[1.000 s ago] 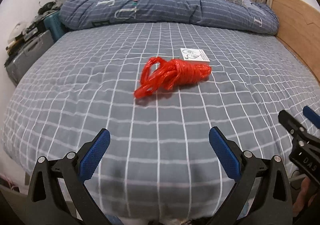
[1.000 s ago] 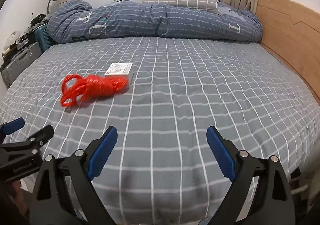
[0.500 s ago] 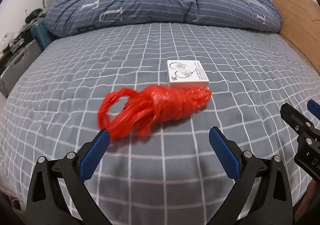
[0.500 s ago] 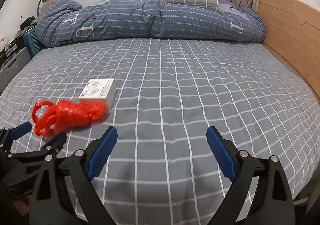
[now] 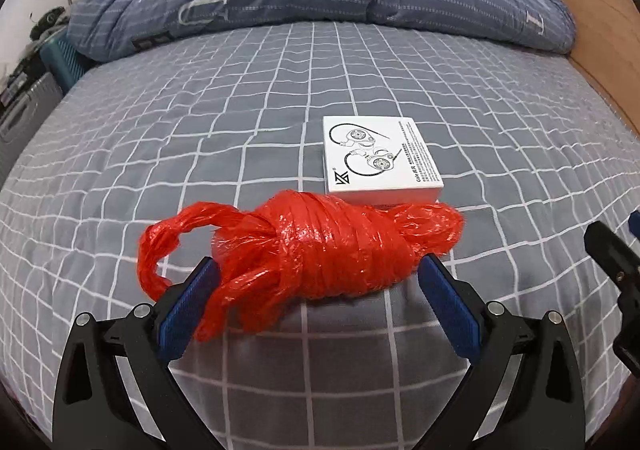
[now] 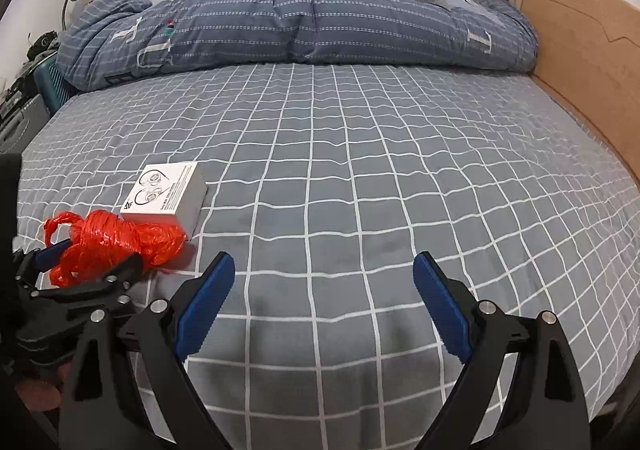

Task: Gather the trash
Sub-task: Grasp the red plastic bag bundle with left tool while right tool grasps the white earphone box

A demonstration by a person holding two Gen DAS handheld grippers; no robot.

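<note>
- The red plastic bundle (image 5: 320, 254) lies on the bed (image 5: 280, 89), sitting between the spread pads of the left claw (image 5: 318, 280), neither pad visibly pressing it.
- Just beyond the left claw, a white earphone box (image 5: 380, 159) touches the bundle's far side.
- The right claw (image 6: 324, 282) hovers over bare sheet with its fingers wide apart, the bundle off to its left.
- A folded blue quilt (image 6: 296, 29) lies far ahead.
</note>
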